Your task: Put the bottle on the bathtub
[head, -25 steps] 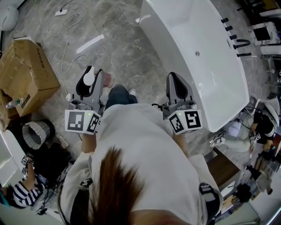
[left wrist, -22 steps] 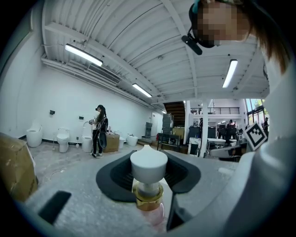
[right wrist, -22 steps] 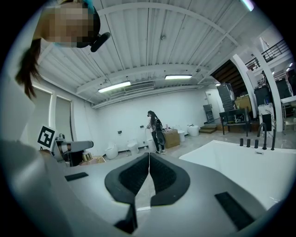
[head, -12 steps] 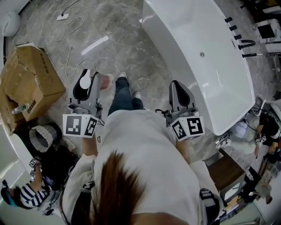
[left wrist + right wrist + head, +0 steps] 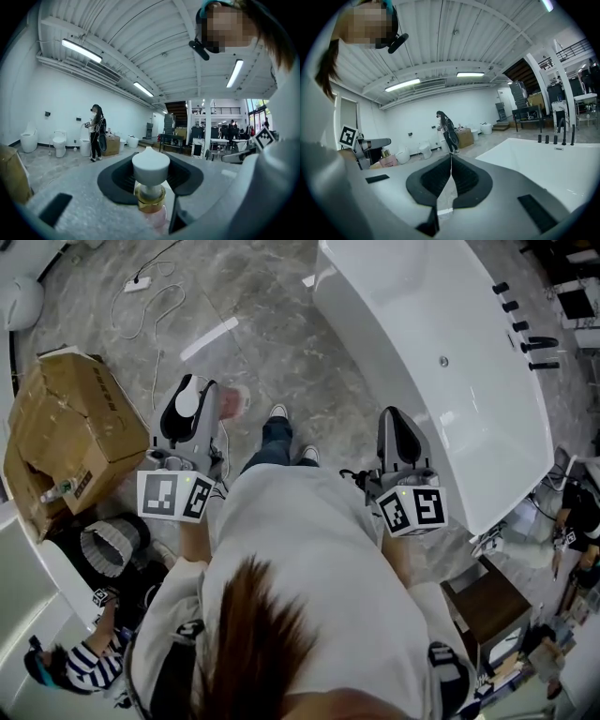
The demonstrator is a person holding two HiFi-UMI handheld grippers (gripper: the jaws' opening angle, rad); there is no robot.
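Observation:
A pink bottle [image 5: 232, 401] with a white cap and gold collar hangs upright over the marble floor, with my left gripper [image 5: 192, 395] shut on it. In the left gripper view the bottle's cap [image 5: 151, 165] fills the space between the black jaws of the left gripper [image 5: 151, 152]. My right gripper [image 5: 396, 418] is shut and empty, just left of the white bathtub [image 5: 441, 306]. In the right gripper view the right gripper [image 5: 451, 157] has its jaws meeting along a thin line, and the bathtub [image 5: 543, 159] lies ahead to the right. The bottle [image 5: 388, 161] also shows there at far left.
A cardboard box [image 5: 80, 427] sits on the floor at left, a white cable with a power strip [image 5: 141, 282] beyond it. Black taps [image 5: 530, 338] line the tub's far rim. A brown cabinet [image 5: 487, 601] stands near its end. A person [image 5: 75, 667] crouches at lower left; another person [image 5: 97, 131] stands by toilets.
The person holding the grippers has stepped forward, carrying both grippers along. The box and bathtub have shifted in view. The bottle stays in the left gripper's hold.

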